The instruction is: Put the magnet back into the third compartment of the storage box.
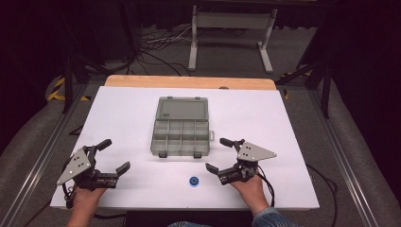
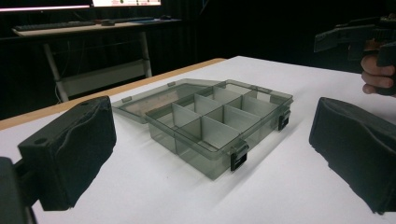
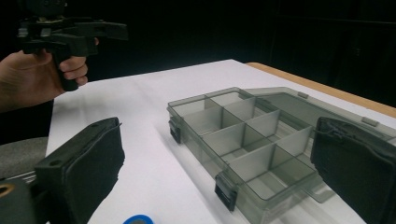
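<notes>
- Resting near the front edge of the white bench [image 1: 283,123]: left hand-held gripper [image 1: 113,155], jaws spread wide, nothing between them.
- Right hand-held gripper [image 1: 219,154] likewise wide apart and empty, just right of centre.
- Small blue ring [image 1: 193,181] lies flat between the two, nearer the right one, untouched.
- Beyond it, mid-bench: grey compartment box [image 1: 181,137], lid folded back flat, compartments empty.

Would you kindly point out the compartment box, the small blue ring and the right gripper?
compartment box [image 1: 181,137]: high view, on its divided tray.
small blue ring [image 1: 193,181]: high view, on its rim.
right gripper [image 1: 220,154]: high view, midway between its open fingertips.
</notes>
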`<state>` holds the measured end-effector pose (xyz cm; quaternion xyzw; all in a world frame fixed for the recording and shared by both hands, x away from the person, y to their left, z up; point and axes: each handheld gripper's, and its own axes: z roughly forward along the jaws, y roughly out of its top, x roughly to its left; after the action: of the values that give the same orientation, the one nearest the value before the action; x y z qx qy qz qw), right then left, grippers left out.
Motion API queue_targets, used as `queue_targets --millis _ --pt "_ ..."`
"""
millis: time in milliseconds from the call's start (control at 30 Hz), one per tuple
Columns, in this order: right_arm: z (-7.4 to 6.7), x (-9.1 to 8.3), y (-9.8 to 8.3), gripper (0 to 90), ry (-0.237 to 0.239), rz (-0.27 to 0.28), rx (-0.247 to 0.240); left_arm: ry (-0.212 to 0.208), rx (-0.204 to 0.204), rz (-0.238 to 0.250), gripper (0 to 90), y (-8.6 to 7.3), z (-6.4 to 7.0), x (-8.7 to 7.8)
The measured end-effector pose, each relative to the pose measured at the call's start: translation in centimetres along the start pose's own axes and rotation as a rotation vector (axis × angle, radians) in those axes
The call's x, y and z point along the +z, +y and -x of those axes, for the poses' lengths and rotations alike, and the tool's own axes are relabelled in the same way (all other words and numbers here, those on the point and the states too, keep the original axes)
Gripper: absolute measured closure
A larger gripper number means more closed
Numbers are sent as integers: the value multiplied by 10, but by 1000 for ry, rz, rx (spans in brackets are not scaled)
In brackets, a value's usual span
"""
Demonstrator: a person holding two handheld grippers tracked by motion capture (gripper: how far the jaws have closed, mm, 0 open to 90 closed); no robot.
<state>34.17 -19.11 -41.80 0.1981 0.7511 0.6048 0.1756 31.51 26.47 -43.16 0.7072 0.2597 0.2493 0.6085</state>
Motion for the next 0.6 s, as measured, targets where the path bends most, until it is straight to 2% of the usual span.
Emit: queue_targets --millis 67,267,467,567,600 --pt "-2 3 1 30 35 8 -8 3 0 4 13 0 0 0" --pt "-6 4 5 40 51 39 -28 2 1 4 13 0 0 0" --pt "-8 9 6 49 57 7 -27 3 -1 5 13 0 0 0" --pt "-8 10 10 75 57 -37 -40 3 -2 5 13 0 0 0" --pt "-8 11 12 80 55 -67 -49 2 -3 5 13 0 0 0"
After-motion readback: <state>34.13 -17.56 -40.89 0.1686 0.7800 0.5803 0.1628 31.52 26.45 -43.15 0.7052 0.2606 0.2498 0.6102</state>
